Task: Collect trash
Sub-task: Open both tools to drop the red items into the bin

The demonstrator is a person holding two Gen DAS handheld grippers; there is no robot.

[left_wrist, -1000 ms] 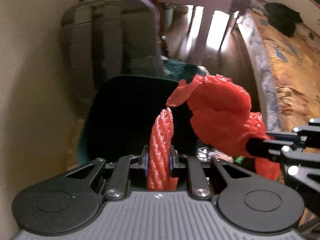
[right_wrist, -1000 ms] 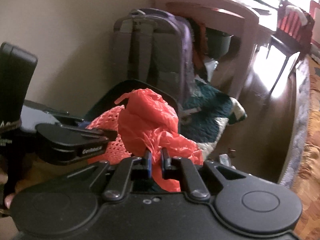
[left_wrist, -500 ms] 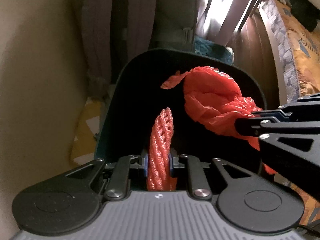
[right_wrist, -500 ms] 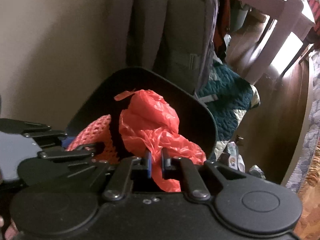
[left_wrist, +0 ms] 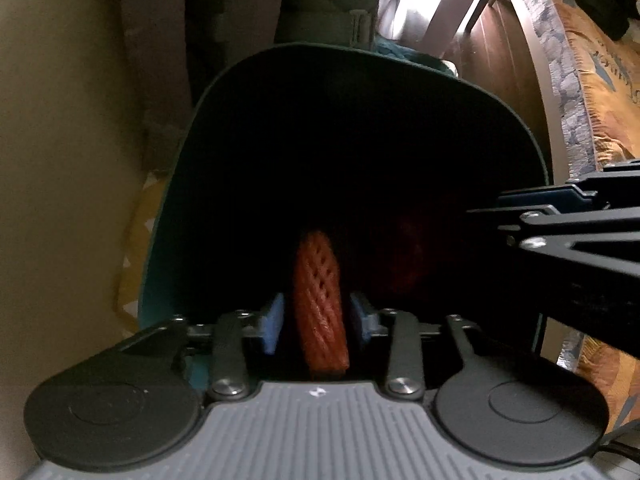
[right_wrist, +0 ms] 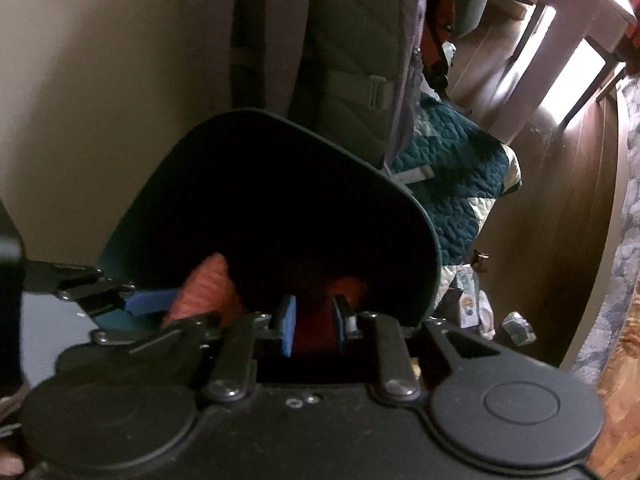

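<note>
A dark teal bin point(left_wrist: 360, 50) fills both views, and both grippers point down into its mouth. My left gripper point(left_wrist: 316, 316) is opening: a red mesh net point(left_wrist: 318, 292) stands between its blue pads point(left_wrist: 272, 320), with a gap showing on the left side. My right gripper point(right_wrist: 314, 316) is opening too. The red plastic bag point(right_wrist: 345, 286) shows dimly between and below its parted pads. In the left wrist view the right gripper point(left_wrist: 494, 216) reaches in from the right, and the bag point(left_wrist: 408, 248) is a faint red shape in the dark.
The bin stands against a beige wall point(left_wrist: 60, 160). A grey backpack point(right_wrist: 340, 40) leans behind it and a teal quilt point(right_wrist: 452, 184) lies to its right. Small litter point(right_wrist: 472, 304) sits on the wooden floor. A patterned rug point(left_wrist: 600, 80) runs along the right.
Both grippers have sunk lower over the bin's mouth. Their jaws have parted. The red bag has dropped from its bright bulge above the rim into the dark inside.
</note>
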